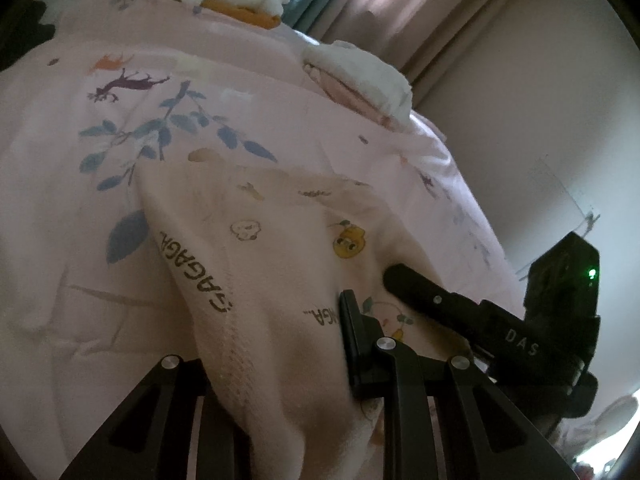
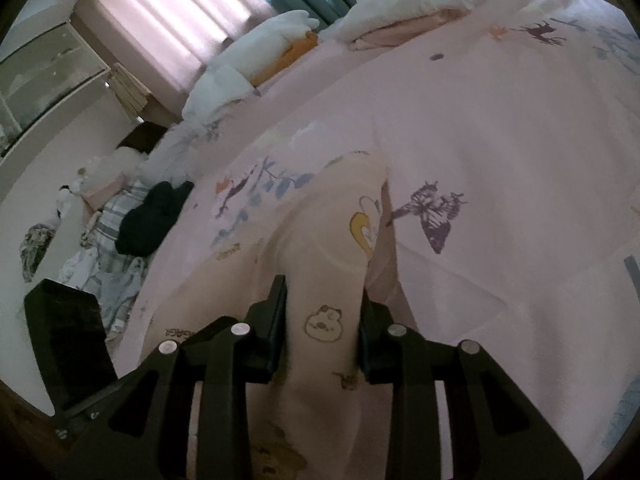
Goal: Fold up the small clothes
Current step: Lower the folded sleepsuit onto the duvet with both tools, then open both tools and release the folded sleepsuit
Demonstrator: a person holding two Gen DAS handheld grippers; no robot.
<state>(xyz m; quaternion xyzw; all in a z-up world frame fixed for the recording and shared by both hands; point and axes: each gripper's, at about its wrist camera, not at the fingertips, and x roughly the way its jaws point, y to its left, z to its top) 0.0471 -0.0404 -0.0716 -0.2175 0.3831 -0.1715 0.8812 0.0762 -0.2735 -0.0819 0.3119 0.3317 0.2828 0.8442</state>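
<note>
A small pale pink garment (image 1: 280,240) with cartoon animals and "GAGAGA" lettering hangs over a pink bedspread (image 1: 100,208). My left gripper (image 1: 280,344) is shut on its near edge. The cloth covers the left finger, and only the right finger (image 1: 354,340) shows. Just to the right, my right gripper's black finger (image 1: 424,292) lies against the same garment. In the right wrist view, a bunched fold of the garment (image 2: 332,240) fills the gap of my right gripper (image 2: 322,320), and both pads press on it.
Folded white and pink stacks (image 1: 360,68) (image 2: 400,4) lie at the bed's far side, one beside an orange item (image 1: 248,14). A dark garment (image 2: 152,216) and plaid clothes (image 2: 112,240) sit at the bed's left edge. Curtains (image 2: 168,12) and a wall (image 1: 540,100) stand behind.
</note>
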